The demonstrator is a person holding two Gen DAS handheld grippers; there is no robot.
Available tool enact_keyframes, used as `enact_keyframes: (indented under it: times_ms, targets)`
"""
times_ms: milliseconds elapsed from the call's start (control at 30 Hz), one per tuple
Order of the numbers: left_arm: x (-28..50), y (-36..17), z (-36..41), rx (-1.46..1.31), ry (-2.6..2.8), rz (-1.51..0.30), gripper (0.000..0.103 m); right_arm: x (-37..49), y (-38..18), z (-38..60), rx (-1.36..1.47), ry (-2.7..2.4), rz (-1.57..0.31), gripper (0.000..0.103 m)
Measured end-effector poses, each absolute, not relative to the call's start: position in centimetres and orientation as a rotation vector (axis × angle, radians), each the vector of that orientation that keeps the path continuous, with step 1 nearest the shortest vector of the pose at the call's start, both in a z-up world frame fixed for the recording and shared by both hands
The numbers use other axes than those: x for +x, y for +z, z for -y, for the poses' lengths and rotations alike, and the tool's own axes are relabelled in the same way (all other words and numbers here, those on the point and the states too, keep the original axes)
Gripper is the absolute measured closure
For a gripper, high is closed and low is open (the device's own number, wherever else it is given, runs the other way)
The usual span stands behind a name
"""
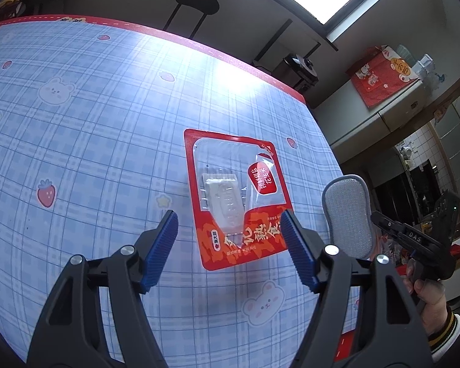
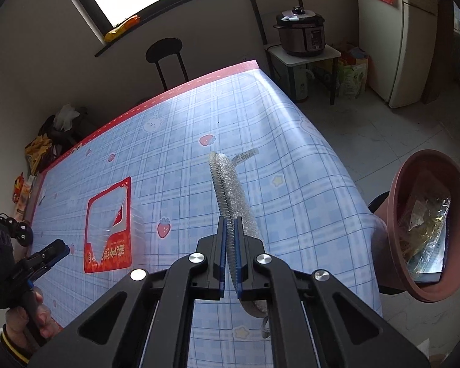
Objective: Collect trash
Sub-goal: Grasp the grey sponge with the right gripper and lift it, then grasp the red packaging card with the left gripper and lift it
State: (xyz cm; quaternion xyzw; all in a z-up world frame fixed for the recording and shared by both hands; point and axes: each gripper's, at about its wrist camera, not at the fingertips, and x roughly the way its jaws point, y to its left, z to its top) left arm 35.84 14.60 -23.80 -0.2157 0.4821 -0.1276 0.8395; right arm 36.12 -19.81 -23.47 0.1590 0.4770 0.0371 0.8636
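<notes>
Scrubber pad (image 2: 230,190) edge-on, lower end hidden

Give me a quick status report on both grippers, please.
Left hand-held gripper open over red food package. Right hand-held gripper shut on silver scrub pad. Trash bin alongside.

A counter (image 2: 260,141) fills most of both views, covered in a blue plaid cloth printed with strawberries and bears and edged in red. Behind its far edge stands a black round stool (image 2: 165,50). Against the wall, a pressure cooker (image 2: 302,32) sits on a small white side table (image 2: 303,53), with a pale kettle (image 2: 300,84) on the floor beneath it (bags crowd in just beside). A white fridge (image 2: 411,36) stands near them, a red cloth (image 1: 380,75) with lucky cats draped over its top. An orange packet (image 2: 122,27) lies on the windowsill.
</notes>
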Motion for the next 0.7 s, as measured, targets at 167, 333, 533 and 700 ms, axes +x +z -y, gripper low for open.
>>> enact_keyframes:
  times_ms: [167, 333, 533, 700]
  targets:
    - [35.7, -23.8, -14.2, -0.449, -0.276, -1.023, 0.034, 35.9, -23.7, 19.9, 0.331, 0.088, -1.006, 0.09]
    - [35.3, -24.1, -14.4, -0.461, -0.275, -1.027, 0.034, 35.9, -23.6, 19.2, 0.257, 0.075, -0.993, 0.089]
    - [35.4, -24.8, -14.5, -0.49, -0.286, -1.036, 0.034, 36.0, -23.5, 19.6, 0.235, 0.028, -0.983, 0.089]
    - [36.0, -25.7, -14.2, -0.516, -0.289, -1.058, 0.045, 35.9, -23.4, 19.7, 0.21, 0.014, -0.977, 0.089]
